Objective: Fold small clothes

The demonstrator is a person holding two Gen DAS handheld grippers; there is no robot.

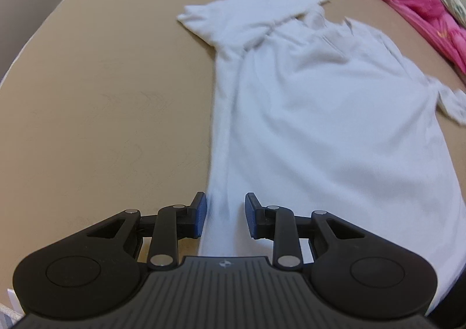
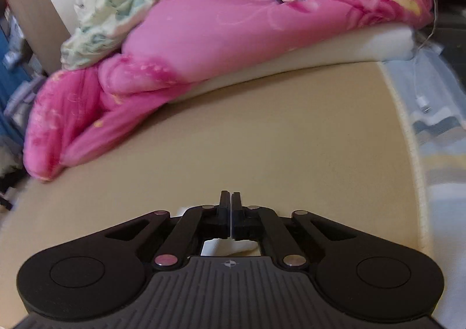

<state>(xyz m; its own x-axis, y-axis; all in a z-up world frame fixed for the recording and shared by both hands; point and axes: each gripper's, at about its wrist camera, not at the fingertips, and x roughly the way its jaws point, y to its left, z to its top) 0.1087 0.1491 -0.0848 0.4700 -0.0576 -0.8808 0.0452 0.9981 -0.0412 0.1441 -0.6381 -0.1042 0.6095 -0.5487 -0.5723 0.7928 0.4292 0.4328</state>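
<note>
The white shirt (image 1: 320,113) lies flat on the tan bed (image 1: 102,96), its long axis running from the frame's bottom to its collar at upper right. Its right sleeve is blurred, its hem hidden. The left claw (image 1: 225,215) stands partly open astride the shirt's edge, pads apart from it. The right claw (image 2: 230,212) is closed; whether it grips the white cloth beneath is unclear.

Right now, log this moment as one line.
left gripper: open over white shirt hem | right gripper: shut, white cloth beneath, grip unclear | shirt: flat on tan surface
</note>
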